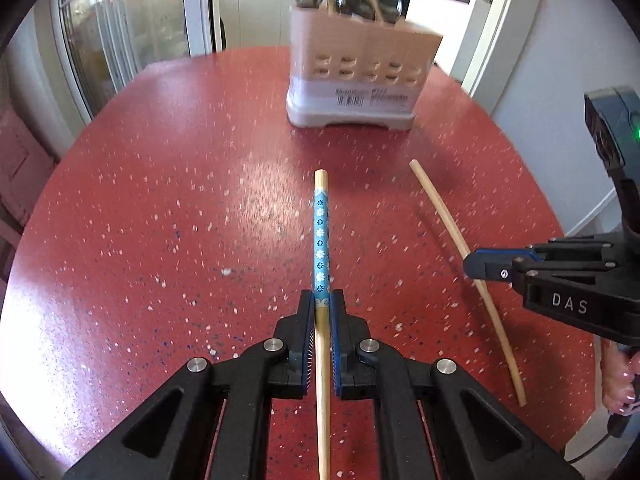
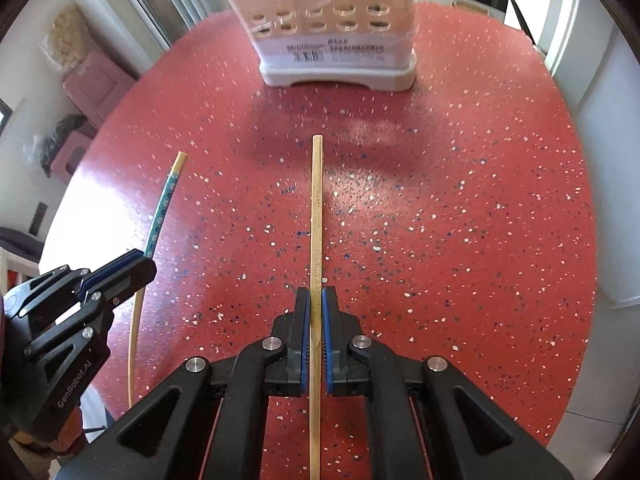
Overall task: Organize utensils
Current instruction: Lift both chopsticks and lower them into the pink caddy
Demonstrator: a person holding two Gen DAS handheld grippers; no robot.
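My left gripper [image 1: 322, 300] is shut on a chopstick with a blue flowered band [image 1: 321, 240], which points ahead above the red speckled table [image 1: 160, 200]. My right gripper [image 2: 316, 300] is shut on a plain wooden chopstick [image 2: 317, 208], held the same way. Each view shows the other gripper off to the side: the right gripper [image 1: 474, 266] with the plain wooden chopstick [image 1: 440, 204], the left gripper [image 2: 144, 258] with the blue-banded chopstick [image 2: 164, 204]. A pale perforated utensil holder [image 1: 360, 68] stands at the table's far side, with dark handles and sticks in it.
The utensil holder [image 2: 336, 32] has a barcode label on its base. Glass doors and a kitchen counter lie beyond the round red table [image 2: 460, 200]. A pink cabinet [image 2: 96, 88] stands to the left. Part of a hand [image 1: 620, 384] shows at the right edge.
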